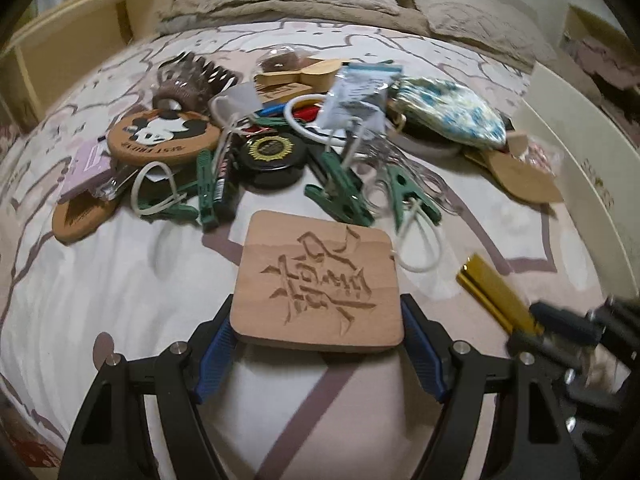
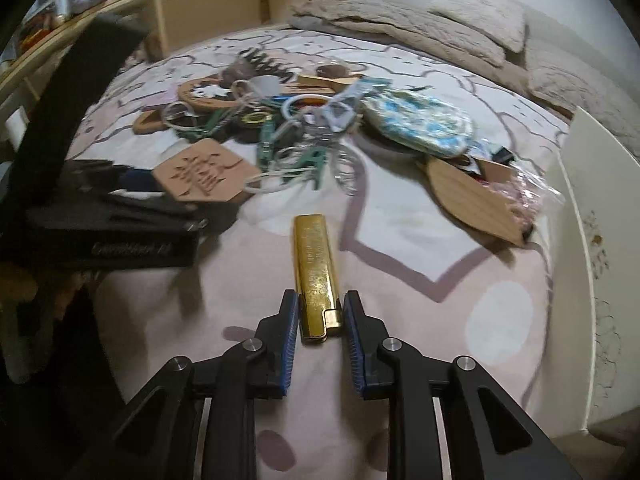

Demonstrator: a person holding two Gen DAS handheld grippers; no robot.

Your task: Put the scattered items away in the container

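My left gripper is shut on a square wooden coaster with a carved character, gripping its near end by the side edges just above the bedspread; it also shows in the right wrist view. My right gripper is shut on the near end of a gold bar-shaped item, which also shows in the left wrist view. A white container stands at the right edge of the bed; it also shows in the left wrist view.
A pile of scattered items lies beyond: green clothes pegs, a round panda coaster, a black round tin, a blue floral pouch, a wooden paddle. Pillows and a wooden shelf are behind.
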